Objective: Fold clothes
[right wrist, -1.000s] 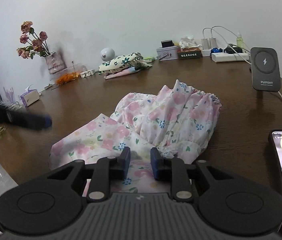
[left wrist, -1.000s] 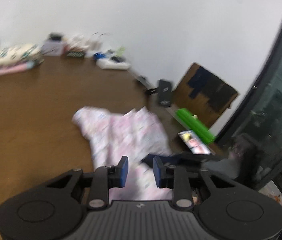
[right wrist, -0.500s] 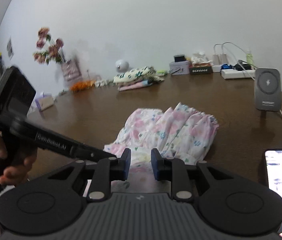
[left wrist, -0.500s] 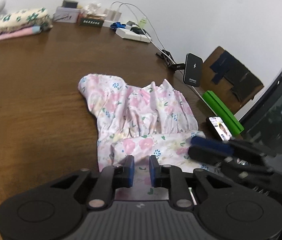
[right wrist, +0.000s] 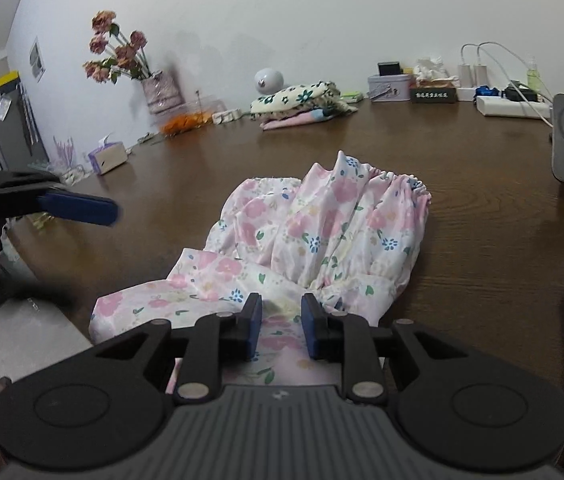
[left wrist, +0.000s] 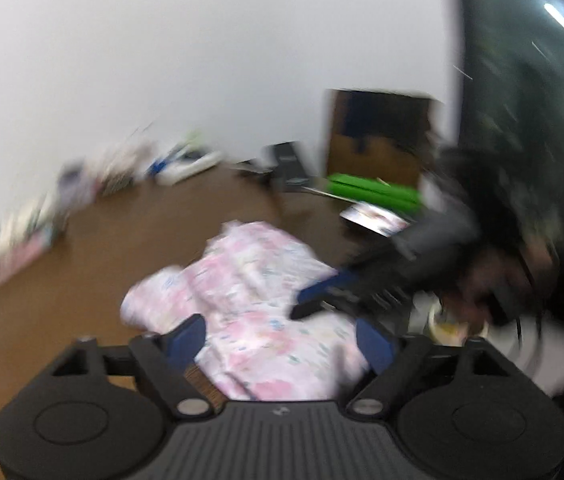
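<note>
Floral garment (right wrist: 314, 236) lies bunched near the surface's (right wrist: 482, 208) front edge; left gripper (left wrist: 282, 336) spread wide, right gripper (right wrist: 281, 320) parted, neither grasping; next, pinching a hem.

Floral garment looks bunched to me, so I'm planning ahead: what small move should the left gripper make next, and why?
Probably lower the left gripper, jaws wide open, onto the floral garment's near edge and close. The garment lies crumpled on the table, and the right gripper holds nothing either.

Left wrist view: heavy motion blur throughout, details possibly unreadable. Right wrist view: sharp, evenly lit, soft glare on the surface (right wrist: 462, 152). Both show fisheye bending and dark corners.
</note>
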`<state>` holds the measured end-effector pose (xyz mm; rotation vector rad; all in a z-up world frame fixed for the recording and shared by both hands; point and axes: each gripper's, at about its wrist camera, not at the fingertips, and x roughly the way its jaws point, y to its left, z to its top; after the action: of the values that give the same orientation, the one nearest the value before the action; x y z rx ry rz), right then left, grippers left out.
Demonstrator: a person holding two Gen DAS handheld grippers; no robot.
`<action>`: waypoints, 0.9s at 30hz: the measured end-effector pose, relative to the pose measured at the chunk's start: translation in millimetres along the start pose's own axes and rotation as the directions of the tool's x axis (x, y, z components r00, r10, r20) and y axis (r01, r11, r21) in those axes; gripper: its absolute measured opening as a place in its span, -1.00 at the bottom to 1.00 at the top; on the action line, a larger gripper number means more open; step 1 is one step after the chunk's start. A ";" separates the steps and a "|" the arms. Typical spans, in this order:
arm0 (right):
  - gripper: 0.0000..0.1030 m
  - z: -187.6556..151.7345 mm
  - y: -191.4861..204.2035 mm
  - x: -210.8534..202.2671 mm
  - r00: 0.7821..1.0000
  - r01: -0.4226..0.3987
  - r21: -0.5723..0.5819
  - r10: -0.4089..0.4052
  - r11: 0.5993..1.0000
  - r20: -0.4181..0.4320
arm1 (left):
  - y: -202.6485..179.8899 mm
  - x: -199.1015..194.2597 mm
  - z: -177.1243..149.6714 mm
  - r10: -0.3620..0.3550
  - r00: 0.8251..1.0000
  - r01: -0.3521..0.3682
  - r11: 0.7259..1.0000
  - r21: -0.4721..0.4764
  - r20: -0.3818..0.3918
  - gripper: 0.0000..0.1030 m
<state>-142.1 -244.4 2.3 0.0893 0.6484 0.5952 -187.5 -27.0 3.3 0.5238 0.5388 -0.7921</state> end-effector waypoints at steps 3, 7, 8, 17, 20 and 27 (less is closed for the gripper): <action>-0.57 1.7 0.9 -0.3 0.999 -0.025 -0.011 0.025 1.000 -0.022 | -33.8 -11.7 -8.9 0.047 0.998 -0.056 0.968 0.246 0.044 0.61; -0.57 4.7 -0.2 -0.5 0.997 -0.055 -0.020 0.054 0.998 -0.048 | -67.9 -6.7 -30.9 0.114 0.989 -0.148 0.848 0.510 0.097 0.61; -0.57 4.7 1.2 -1.2 0.997 -0.059 -0.021 0.058 0.998 -0.054 | -71.1 -1.8 -36.0 0.127 0.985 -0.172 0.819 0.547 0.120 0.61; -0.57 -0.1 11.1 -10.1 0.992 -0.085 0.003 0.085 0.996 -0.090 | -52.1 18.4 -32.5 0.080 0.992 -0.119 0.841 0.528 0.095 -0.06; -0.57 -2.3 14.1 -14.9 0.990 -0.091 0.006 0.091 0.996 -0.104 | -39.2 14.3 -24.5 0.026 0.998 -0.051 0.883 0.467 0.061 -0.12; 0.43 -9.1 8.4 -63.5 0.981 -0.183 -0.162 0.191 0.970 0.033 | -0.4 6.0 -4.1 -0.145 0.989 0.143 0.961 0.237 -0.009 -0.43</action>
<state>-192.1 -273.2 31.6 0.0163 0.5471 0.8227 -185.3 -27.8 -3.6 0.7070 0.4807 -1.0051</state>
